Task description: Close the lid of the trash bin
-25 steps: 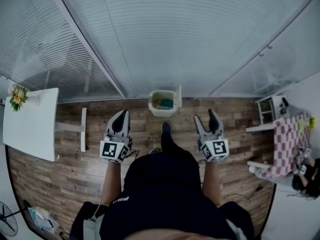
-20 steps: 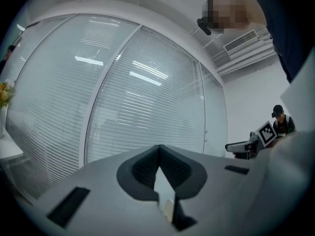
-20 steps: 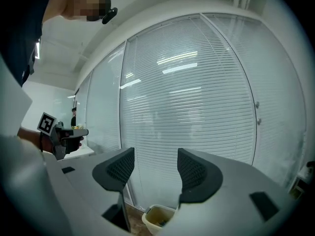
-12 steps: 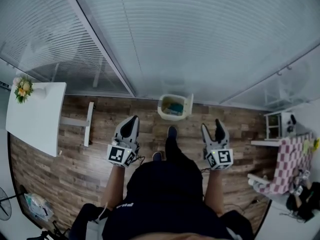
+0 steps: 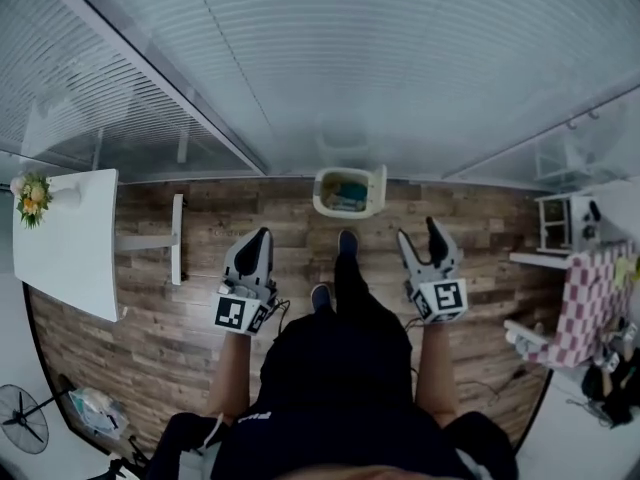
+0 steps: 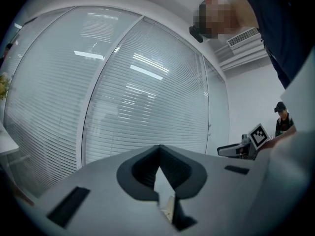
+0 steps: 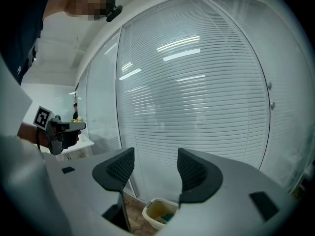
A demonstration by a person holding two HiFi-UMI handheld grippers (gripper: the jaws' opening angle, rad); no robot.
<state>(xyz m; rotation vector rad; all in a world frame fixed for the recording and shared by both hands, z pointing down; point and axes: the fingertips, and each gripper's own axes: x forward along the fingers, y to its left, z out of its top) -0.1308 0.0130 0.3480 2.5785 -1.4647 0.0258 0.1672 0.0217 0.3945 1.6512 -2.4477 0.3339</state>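
Facing open bin (image 5: 345, 192) at upper centre, lid (image 5: 380, 184) raised on its right. Holding left gripper (image 5: 260, 238) clenched at centre left, right gripper (image 5: 419, 234) released at centre right, both empty.

A floor (image 5: 150, 338) of mixed brown planks is seen below. A white table (image 5: 65, 243) is set at the left, with a bunch of flowers (image 5: 32, 196) placed at its far corner. A narrow white bench (image 5: 177, 238) is laid just beside the table. Slatted blinds (image 5: 380, 58) are hung behind glass along the far side. A fan (image 5: 22, 434) is stood at the lower left, and a pink checked cloth (image 5: 590, 303) is spread at the right
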